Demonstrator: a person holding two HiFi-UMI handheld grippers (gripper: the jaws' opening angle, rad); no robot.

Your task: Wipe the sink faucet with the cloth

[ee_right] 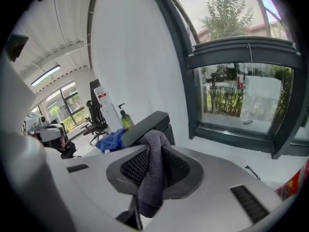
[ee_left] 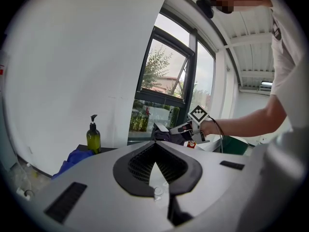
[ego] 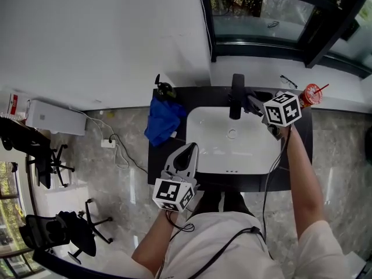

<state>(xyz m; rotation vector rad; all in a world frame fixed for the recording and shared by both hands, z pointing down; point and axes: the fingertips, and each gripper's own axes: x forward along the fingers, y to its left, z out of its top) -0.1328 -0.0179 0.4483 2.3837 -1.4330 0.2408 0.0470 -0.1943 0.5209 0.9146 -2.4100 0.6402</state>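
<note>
Status: wiping appears to be starting or just under way, and no wiped portion can be confirmed. The counter (ego: 157,156) carries the sink (ego: 256,150) at frame centre; the basin shows only its drain. The faucet (ego: 236,95) stands at the basin's upper edge. The right tongs (ego: 254,104), just right of the faucet, are clamped on the grey cloth (ee_right: 153,173), which hangs against the faucet body. The left tongs (ego: 190,147), at lower centre by the basin's left rim, are closed and hold nothing. A blue rag (ego: 164,121) lies at upper left, with a green pump bottle (ego: 164,89) above it. At upper right is a red cup (ego: 313,95) with a straw; its contents are hidden.
</note>
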